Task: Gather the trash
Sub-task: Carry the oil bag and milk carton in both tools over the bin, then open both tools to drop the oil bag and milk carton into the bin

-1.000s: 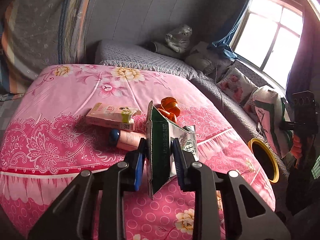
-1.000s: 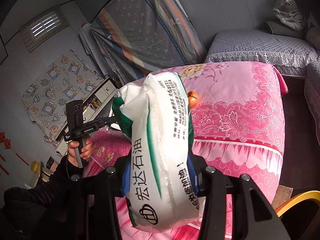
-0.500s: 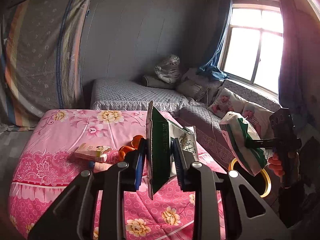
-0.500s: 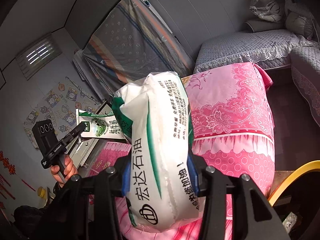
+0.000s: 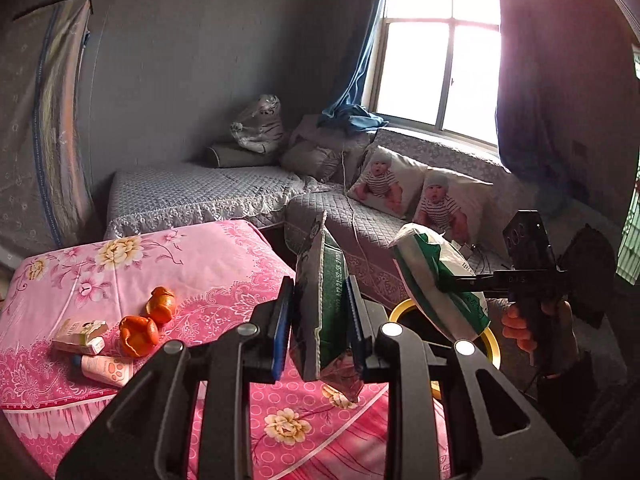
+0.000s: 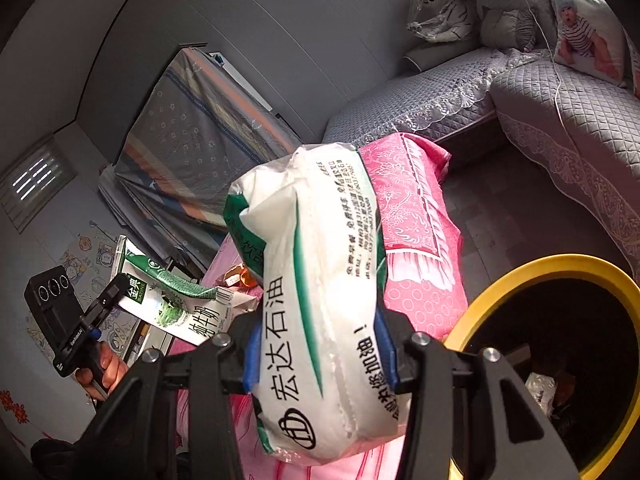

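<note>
My left gripper (image 5: 318,316) is shut on a flattened green and white milk carton (image 5: 322,300), held edge-on above the pink bed. From the right wrist view the same carton (image 6: 172,304) shows at lower left in that gripper. My right gripper (image 6: 316,356) is shut on a white and green tissue pack (image 6: 320,292); in the left wrist view that pack (image 5: 436,280) hangs over the yellow-rimmed bin (image 5: 490,344). The bin (image 6: 560,268) opens at lower right, with some trash inside. Orange peels (image 5: 140,332) (image 5: 160,308), a small box (image 5: 80,336) and a tube (image 5: 106,370) lie on the bedspread.
The pink floral bed (image 5: 200,264) fills the lower left. A grey quilted sofa (image 5: 400,220) with baby-print cushions (image 5: 384,184) runs under the window (image 5: 440,52). A bare strip of dark floor (image 6: 500,208) lies between bed, sofa and bin.
Both grippers swung away from the bed toward the bin, still gripping their loads. The left view rose and turned right; the bin's rim came much larger into the right view.
</note>
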